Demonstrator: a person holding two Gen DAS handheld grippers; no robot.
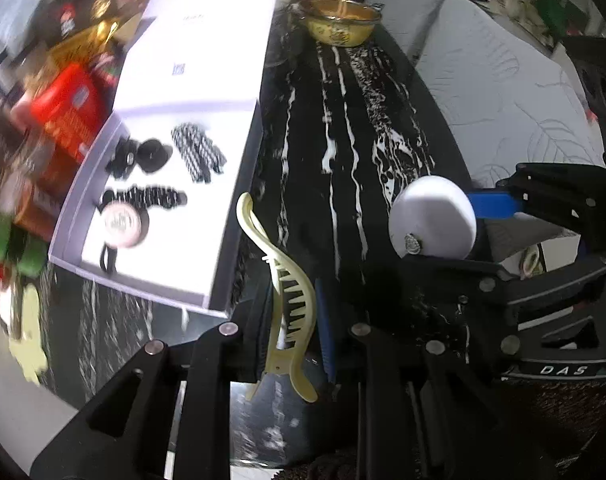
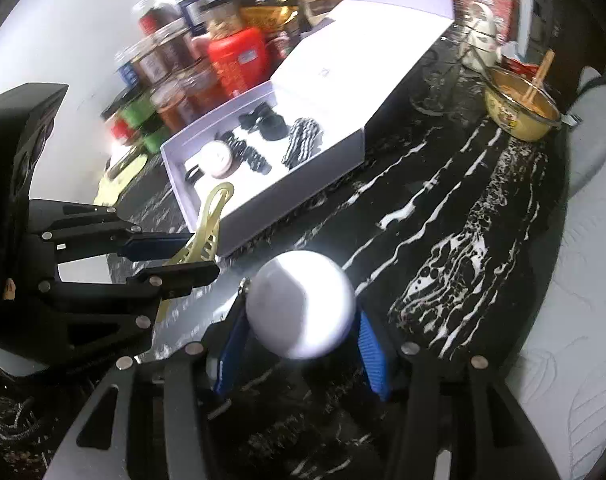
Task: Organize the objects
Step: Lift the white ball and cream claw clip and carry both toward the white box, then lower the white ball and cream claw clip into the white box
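1. Both tools carry a piece above the black marbled worktop (image 2: pixel 443 208): the left tool (image 1: pixel 293 320) is nearly closed, pinching a pale yellow hair claw (image 1: pixel 281 280); the right tool (image 2: pixel 303 344) stands about half open, its blue pads clamped on a white round case (image 2: pixel 303 304).
2. The open white box (image 2: pixel 343 152), the apparent destination, lies just beyond both tools, with neither piece inside it yet.
3. Already in the box: a pink round tin (image 1: pixel 123 224), a black-and-white striped clip (image 1: pixel 199 152), a dark beaded clip (image 1: pixel 155 198) and about two black pieces (image 1: pixel 143 156), blurred together; roughly five in all.
4. Judged from this, the sorting looks well advanced, with two held items left to place.
5. A yellowish shape (image 1: pixel 27 344) at the worktop's edge may be a further item; it is too blurred to tell.
6. One yellow bowl (image 2: pixel 521 110) stands apart, untouched.
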